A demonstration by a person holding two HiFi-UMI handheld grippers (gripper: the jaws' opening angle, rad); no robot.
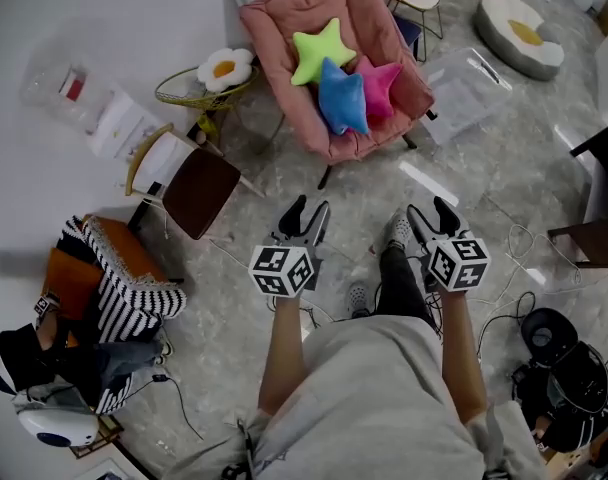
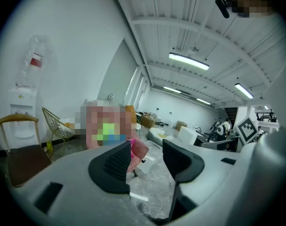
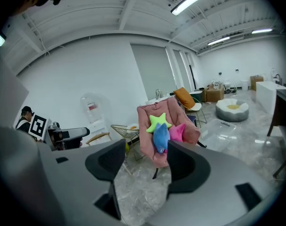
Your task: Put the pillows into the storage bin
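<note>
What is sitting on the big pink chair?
Three star pillows lie on the pink chair: a green pillow, a blue pillow and a pink pillow. The blue one covers part of the pink one, and they hide the seat beneath.

The blue pillow (image 1: 342, 100) partly hides the pink pillow (image 1: 382, 80) (both star-shaped).

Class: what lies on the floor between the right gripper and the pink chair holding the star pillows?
Only bare grey floor, seen in the head view, separates the right gripper from the pink chair with its star pillows.
</note>
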